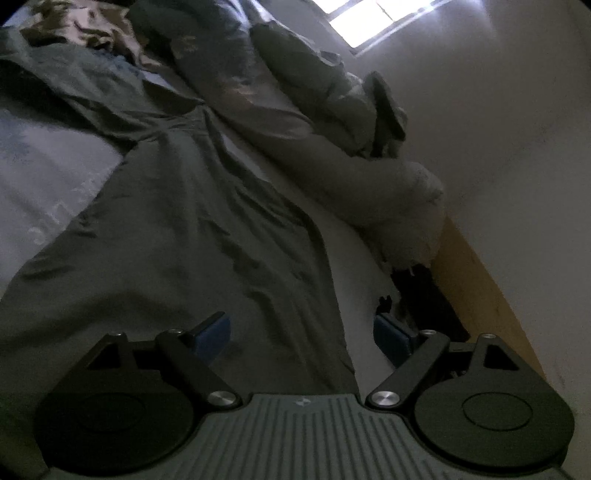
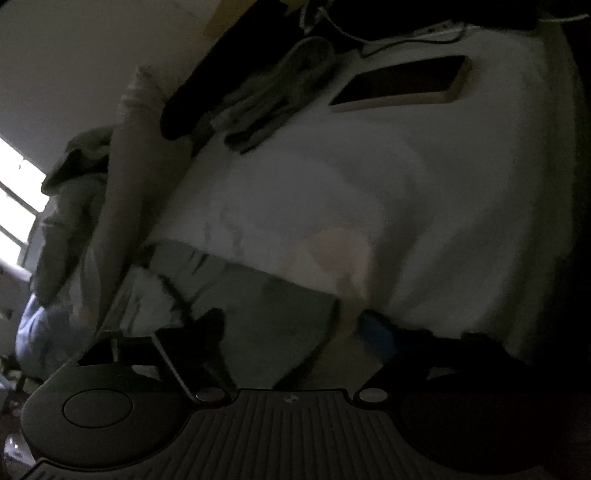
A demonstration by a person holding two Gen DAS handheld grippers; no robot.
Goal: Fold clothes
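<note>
A grey-green garment [image 1: 177,229] lies spread along the pale bed sheet [image 1: 48,170] in the left wrist view. My left gripper [image 1: 303,338] is open, its blue pads [image 1: 214,338] wide apart just over the garment's near edge, holding nothing. In the dim, blurred right wrist view, the same garment's edge [image 2: 258,317] lies between the fingers of my right gripper [image 2: 291,332]. Its blue pad [image 2: 376,336] shows on the right. The jaws stand apart, close over the cloth.
A heap of other clothes [image 1: 295,92] lies along the wall side of the bed. A yellow bed frame edge [image 1: 487,295] runs beside the white wall. A phone-like slab [image 2: 402,85] and dark items [image 2: 258,110] lie on the sheet. A bright window [image 1: 384,18] is at the top.
</note>
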